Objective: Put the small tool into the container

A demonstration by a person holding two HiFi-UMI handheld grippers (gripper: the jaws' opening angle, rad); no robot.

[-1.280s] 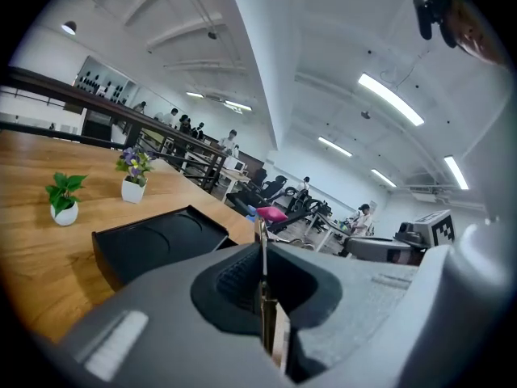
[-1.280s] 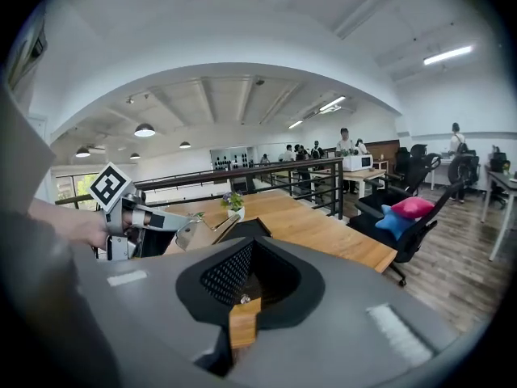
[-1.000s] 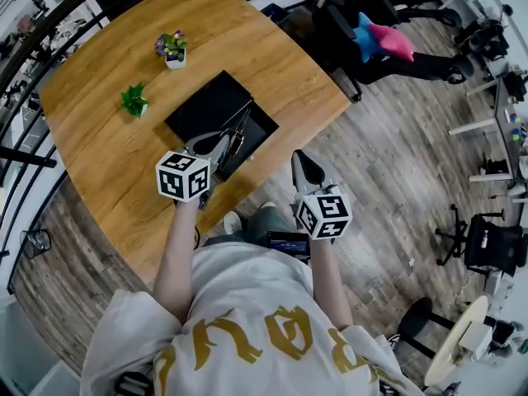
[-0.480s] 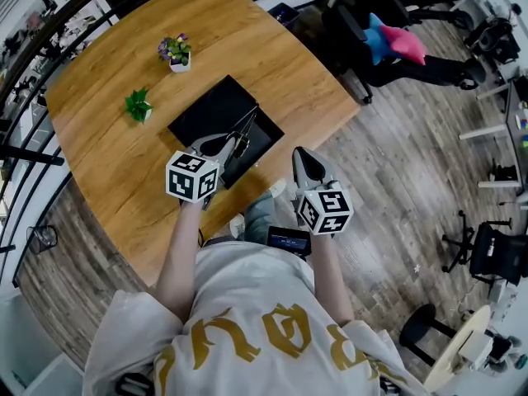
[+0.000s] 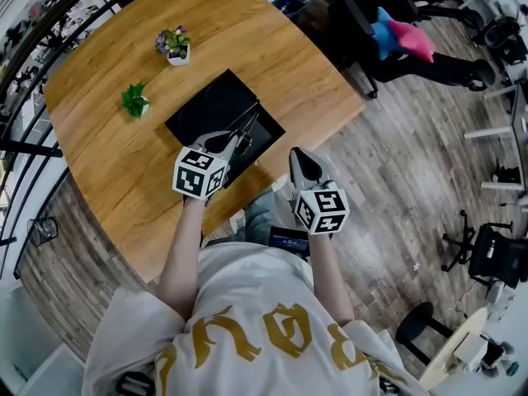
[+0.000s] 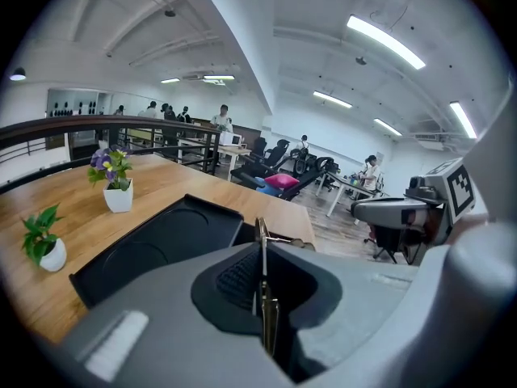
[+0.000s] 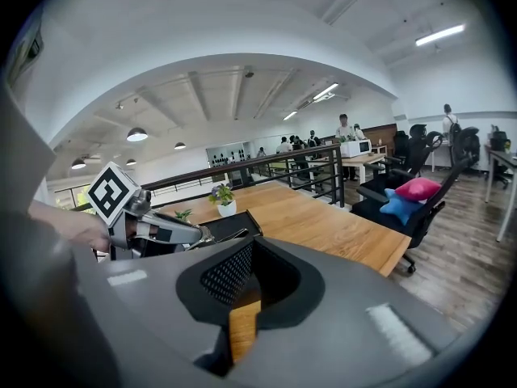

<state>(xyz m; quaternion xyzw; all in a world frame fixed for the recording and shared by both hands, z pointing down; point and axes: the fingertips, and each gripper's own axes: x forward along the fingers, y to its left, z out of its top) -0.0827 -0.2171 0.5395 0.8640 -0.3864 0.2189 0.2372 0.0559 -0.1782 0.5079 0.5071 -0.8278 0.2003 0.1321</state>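
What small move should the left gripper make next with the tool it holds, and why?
Probably lower the left gripper a little toward the black container: its jaws are shut on the small tool, whose tip seems to hang over the container's near part.

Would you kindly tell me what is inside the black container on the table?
The black container shows only bare moulded recesses. Its near corner is covered by the left gripper, shut on the small tool held over it, so that part cannot be checked.
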